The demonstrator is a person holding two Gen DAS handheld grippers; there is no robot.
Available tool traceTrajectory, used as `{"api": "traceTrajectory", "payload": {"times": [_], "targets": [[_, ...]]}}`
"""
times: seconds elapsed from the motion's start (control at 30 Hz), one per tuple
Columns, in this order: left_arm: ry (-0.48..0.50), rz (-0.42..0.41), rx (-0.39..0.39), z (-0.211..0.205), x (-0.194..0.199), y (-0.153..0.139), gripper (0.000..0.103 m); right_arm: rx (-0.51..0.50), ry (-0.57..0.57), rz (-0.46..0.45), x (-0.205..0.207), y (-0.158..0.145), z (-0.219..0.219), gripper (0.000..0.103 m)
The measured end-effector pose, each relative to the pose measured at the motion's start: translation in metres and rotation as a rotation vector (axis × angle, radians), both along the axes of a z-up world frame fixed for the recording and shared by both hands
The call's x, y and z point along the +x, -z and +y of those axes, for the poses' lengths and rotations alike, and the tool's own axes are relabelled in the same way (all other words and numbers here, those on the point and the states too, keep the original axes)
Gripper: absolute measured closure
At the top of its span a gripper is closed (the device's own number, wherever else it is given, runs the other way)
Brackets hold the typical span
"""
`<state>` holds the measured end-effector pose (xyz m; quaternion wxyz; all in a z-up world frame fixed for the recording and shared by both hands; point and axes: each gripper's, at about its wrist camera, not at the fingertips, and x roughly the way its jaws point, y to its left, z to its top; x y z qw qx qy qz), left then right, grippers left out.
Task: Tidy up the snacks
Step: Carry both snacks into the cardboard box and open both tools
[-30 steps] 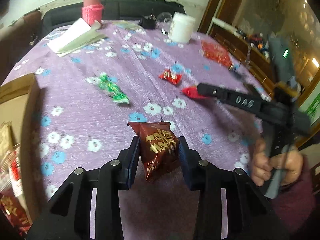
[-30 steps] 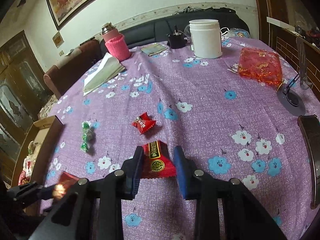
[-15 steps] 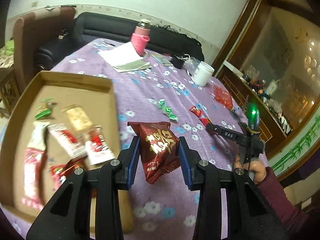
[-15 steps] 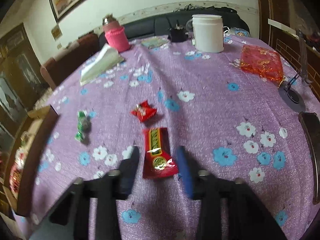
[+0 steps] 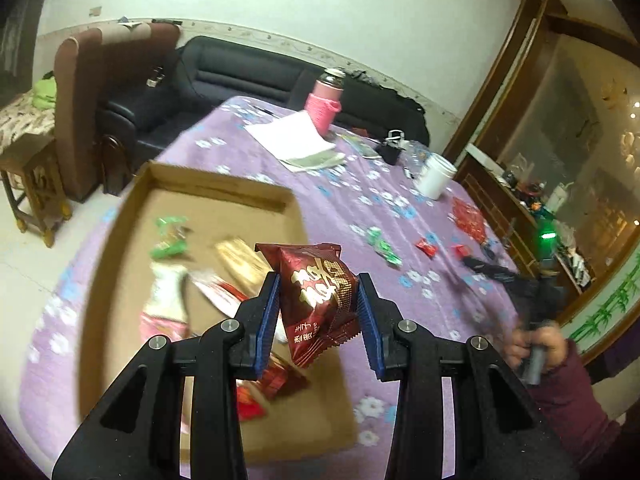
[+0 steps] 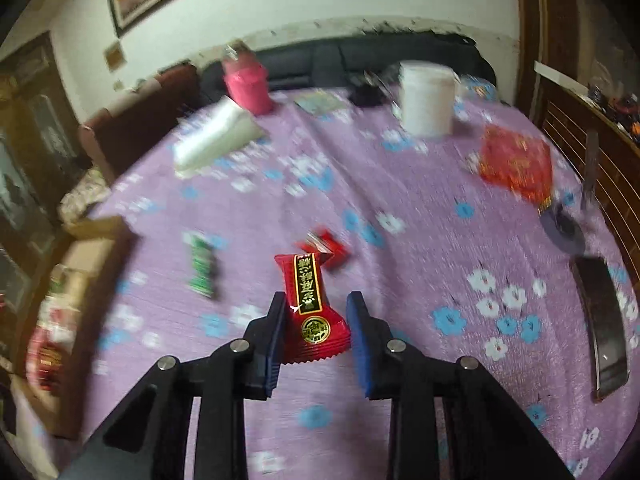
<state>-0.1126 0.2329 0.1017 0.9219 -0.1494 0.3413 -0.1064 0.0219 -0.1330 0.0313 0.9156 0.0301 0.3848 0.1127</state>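
Note:
My left gripper (image 5: 318, 300) is shut on a dark red snack packet (image 5: 318, 300) and holds it above the right part of the cardboard box (image 5: 216, 184), which holds several snacks. My right gripper (image 6: 316, 322) is shut on a red packet with a black and gold label (image 6: 310, 300), lifted above the purple tablecloth. A small red candy (image 6: 326, 248) and a green candy (image 6: 202, 268) lie on the cloth beyond it. The right gripper also shows in the left wrist view (image 5: 492, 270), blurred.
A white jar (image 6: 426, 98), a pink flask (image 6: 246, 84), folded papers (image 6: 216, 136), a red pouch (image 6: 516, 164) and a dark stand (image 6: 564, 228) sit on the far side of the round table (image 6: 400, 200). A black object (image 6: 604, 320) lies at its right edge.
My left gripper has swung left with the dark red packet, from over the cloth to above the box. My right gripper opened briefly, then closed on the red labelled packet and lifted it.

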Motion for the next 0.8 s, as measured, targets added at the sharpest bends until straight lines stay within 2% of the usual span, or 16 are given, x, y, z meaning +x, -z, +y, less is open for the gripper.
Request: {"api": "traceTrajectory", "payload": {"times": [0.17,0.3,0.47,0.53,0.67,0.8], "targets": [[-0.018,0.027,0.074,0.020,0.030,-0.007,0.066,0.070,-0.123,-0.056,-0.013,-0.058,0.042,0.071],[-0.024,0.074,0.105,0.031,0.063,0.001,0.066,0.138,-0.234,-0.003,-0.008,-0.073,0.090,0.070],[-0.059,0.135,0.116,0.045,0.099,0.023,0.066,0.126,-0.318,0.083,0.007,-0.050,0.162,0.070],[-0.068,0.169,0.098,0.053,0.113,0.037,0.066,0.121,-0.342,0.129,0.018,-0.034,0.190,0.070],[-0.076,0.218,0.068,0.062,0.132,0.057,0.066,0.077,-0.368,0.183,0.035,-0.006,0.234,0.070],[-0.086,0.247,0.036,0.071,0.144,0.069,0.066,0.040,-0.381,0.208,0.048,0.014,0.259,0.070]]}}
